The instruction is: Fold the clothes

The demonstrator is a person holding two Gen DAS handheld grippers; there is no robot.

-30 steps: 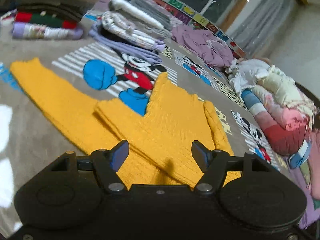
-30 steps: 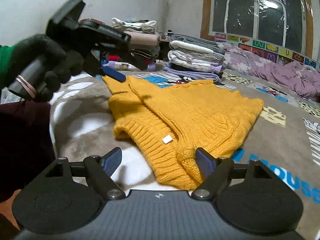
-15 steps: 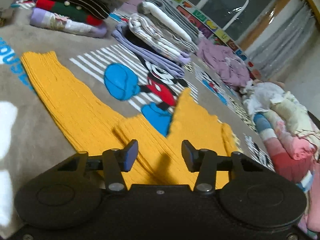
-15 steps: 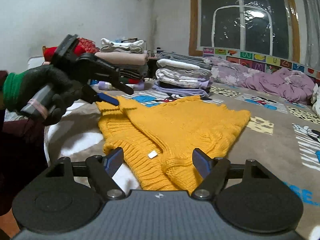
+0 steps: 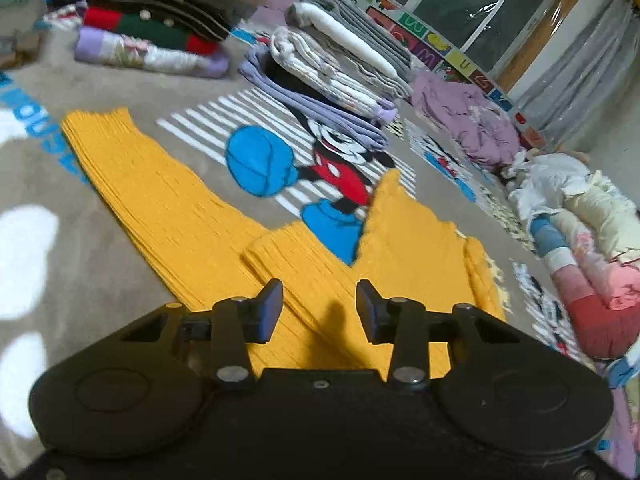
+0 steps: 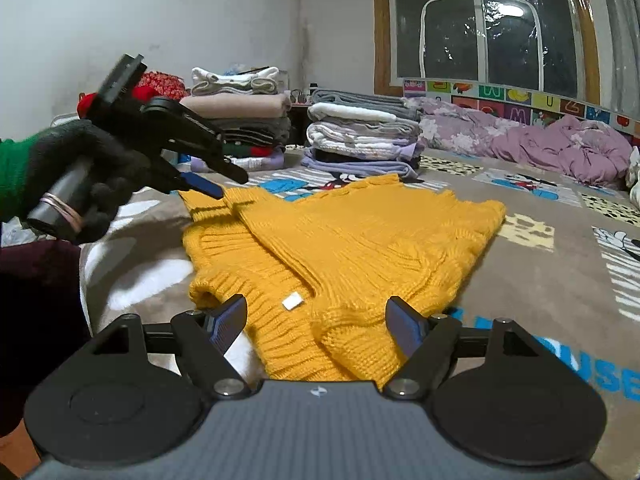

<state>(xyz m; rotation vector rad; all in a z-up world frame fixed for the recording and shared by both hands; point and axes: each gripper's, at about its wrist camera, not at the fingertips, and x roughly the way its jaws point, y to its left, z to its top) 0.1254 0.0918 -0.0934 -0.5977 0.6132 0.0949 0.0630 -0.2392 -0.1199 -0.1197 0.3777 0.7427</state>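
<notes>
Sweater (image 6: 340,248) lies on blanket (image 6: 552,276), folded stacks (image 6: 362,136) behind.

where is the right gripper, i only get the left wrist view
observer: the right gripper is open just above the collar end of the sweater, with nothing in it
operator: any label showing
observer: yes, a small white tag lies by the collar, close to the right gripper
operator: how does my left one look from there
observer: a black-gloved hand holds the left gripper tilted down, tips at the far sleeve end; i cannot tell if they touch
</notes>
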